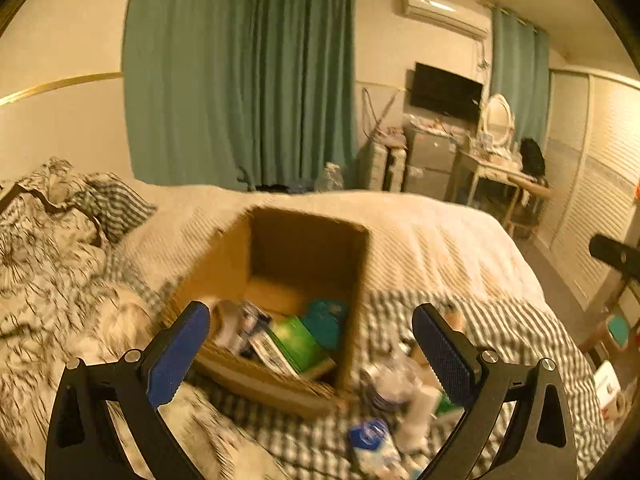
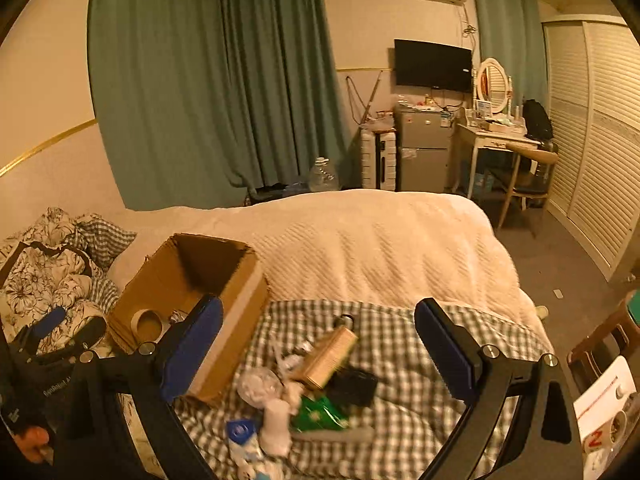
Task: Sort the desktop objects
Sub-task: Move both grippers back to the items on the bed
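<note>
Both grippers hang spread wide and empty above a bed strewn with small objects. The left gripper (image 1: 312, 340) frames an open cardboard box (image 1: 304, 248), its blue pads (image 1: 176, 356) apart, nothing between them. Inside the box lie a green packet (image 1: 300, 340), a teal item (image 1: 326, 320) and other blurred packages. The box sits on a checked cloth (image 1: 500, 332) spread across the near part of the bed, near the cloth's left edge.

The right gripper (image 2: 320, 344), jaws likewise parted and gripping nothing, hovers over the loose pile just right of the box (image 2: 224, 280): a tan box-shaped item (image 2: 330, 356), a black object (image 2: 354, 386), a green wrapper (image 2: 320, 414), a white item (image 2: 276, 420) and a blue-and-white packet (image 2: 240, 432), all on the checked cloth (image 2: 400, 344). A tape roll (image 2: 146, 322) shows in the box.

A cream blanket (image 2: 380, 248) covers the far half of the bed; floral bedding (image 2: 44, 276) is heaped at the left edge. At that view's left edge the other gripper (image 2: 52, 326) appears, a hand (image 2: 34, 442) gripping its handle.
</note>
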